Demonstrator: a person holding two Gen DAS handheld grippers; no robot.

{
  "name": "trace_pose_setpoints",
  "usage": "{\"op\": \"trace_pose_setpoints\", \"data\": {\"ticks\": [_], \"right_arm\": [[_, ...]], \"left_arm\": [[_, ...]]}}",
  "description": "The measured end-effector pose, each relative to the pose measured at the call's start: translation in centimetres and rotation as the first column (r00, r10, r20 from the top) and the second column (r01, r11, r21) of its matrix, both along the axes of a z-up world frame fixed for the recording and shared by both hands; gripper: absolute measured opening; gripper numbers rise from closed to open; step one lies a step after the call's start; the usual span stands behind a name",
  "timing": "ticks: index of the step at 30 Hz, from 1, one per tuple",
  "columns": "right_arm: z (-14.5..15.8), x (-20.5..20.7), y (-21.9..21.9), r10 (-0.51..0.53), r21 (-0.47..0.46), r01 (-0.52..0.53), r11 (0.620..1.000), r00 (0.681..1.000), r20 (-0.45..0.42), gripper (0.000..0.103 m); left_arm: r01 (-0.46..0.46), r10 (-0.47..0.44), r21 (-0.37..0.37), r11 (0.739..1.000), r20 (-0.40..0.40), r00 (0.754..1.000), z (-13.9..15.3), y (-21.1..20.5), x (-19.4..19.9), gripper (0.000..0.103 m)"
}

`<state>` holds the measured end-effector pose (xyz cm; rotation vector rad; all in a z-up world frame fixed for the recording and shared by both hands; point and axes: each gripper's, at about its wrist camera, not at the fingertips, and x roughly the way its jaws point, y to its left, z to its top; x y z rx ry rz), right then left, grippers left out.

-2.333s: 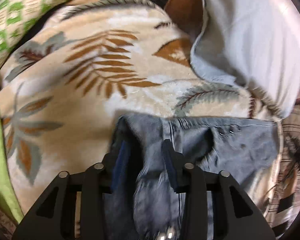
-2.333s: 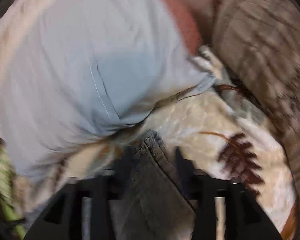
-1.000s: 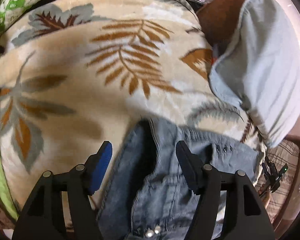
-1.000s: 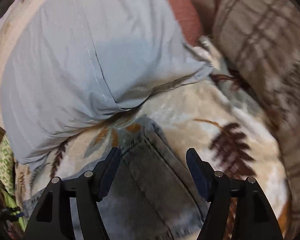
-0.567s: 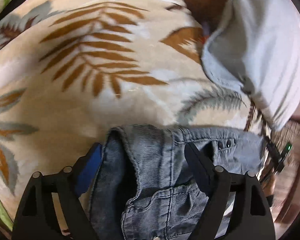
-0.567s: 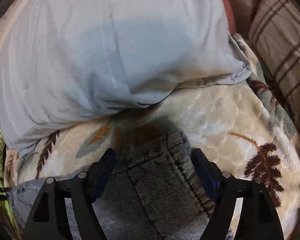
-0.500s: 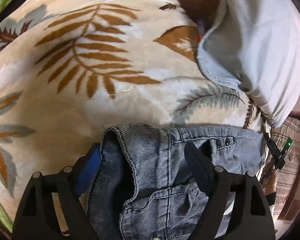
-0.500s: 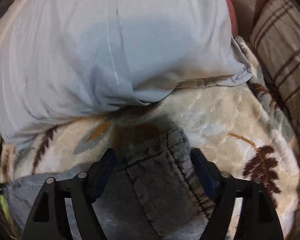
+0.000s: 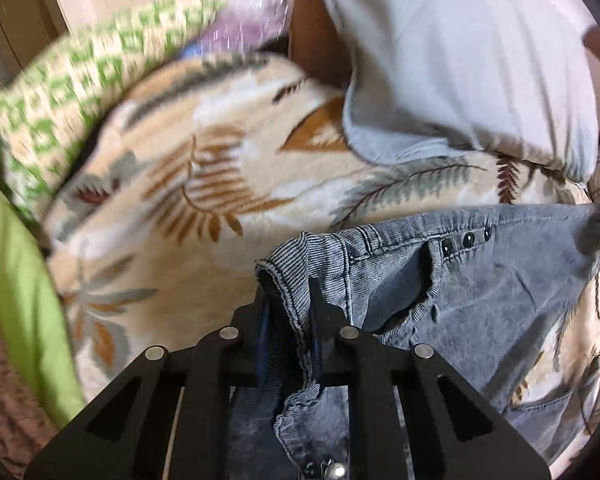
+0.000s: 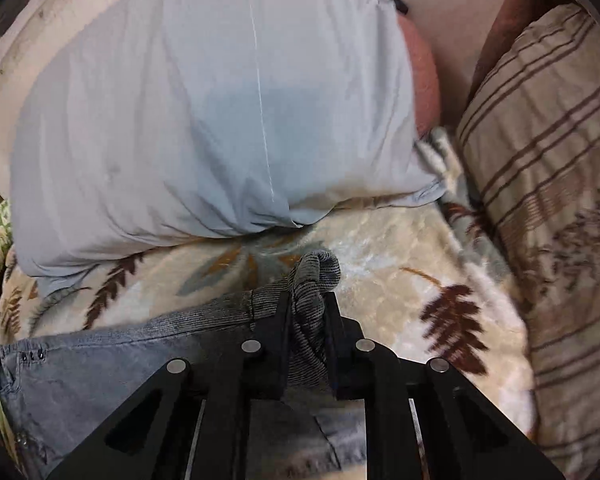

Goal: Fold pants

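No brand, label or readable writing that we can find in either view. Closest thing to a mark is a row of three dark rivets (image 9: 465,240) on the pants (image 9: 500,280), just right of a pocket opening.

Left gripper (image 9: 287,312) is clamped on a bunched ribbed edge of the pants; fabric fills the gap between the fingers. Right gripper (image 10: 307,312) is likewise pinched on a rolled knob of the same grey denim (image 10: 140,360), which pokes out past the fingertips.

Pants lie spread on a leaf-print blanket (image 9: 204,184) on the bed, stretched between the two grippers. A pale blue pillow (image 10: 204,112) sits just beyond them, resting on the blanket.

Hard to make out:
- Left view is motion-blurred on the far side; the green-patterned cushion (image 9: 80,80) and something purple and shiny (image 9: 244,28) behind it are smeared, and we can't identify the purple item.
- Lower part of the pants is hidden under both gripper bodies and cut off by the frame edge, so we can't tell how the legs lie.
- Striped tan pillow (image 10: 548,160) is cut off at the right edge.
- Lens rim darkens all corners.
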<state>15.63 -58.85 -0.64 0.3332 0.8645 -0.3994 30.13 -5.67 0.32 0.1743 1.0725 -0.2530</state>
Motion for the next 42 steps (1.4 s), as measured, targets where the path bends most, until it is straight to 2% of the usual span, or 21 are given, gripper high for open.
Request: {"op": "trace_pose_setpoints", "data": {"ticks": [5, 19, 31, 42], "right_arm": [[2.5, -3.3, 1.1, 0.0, -0.019, 0.0, 1.0, 1.0, 0.023, 0.014], [5.6, -15.1, 4.6, -0.063, 0.043, 0.059, 0.997, 0.992, 0.106, 0.014], [4.8, -25.5, 7.0, -0.1, 0.115, 0.084, 0.99, 0.985, 0.142, 0.014], [2.9, -32.6, 9.6, -0.138, 0.173, 0.109, 0.979, 0.976, 0.171, 0.014]], "left_arm": [[0.003, -0.003, -0.002, 1.0, 0.065, 0.998, 2.7, 0.6, -2.8, 0.014], [-0.004, 0.01, -0.05, 0.999, 0.128, 0.992, 5.8, 3.0, -11.5, 0.014], [-0.007, 0.019, -0.109, 0.994, 0.112, 0.993, 5.2, 5.6, -17.4, 0.014], [-0.008, 0.02, -0.145, 0.989, 0.085, 0.996, 3.1, 7.7, -22.5, 0.015]]}}
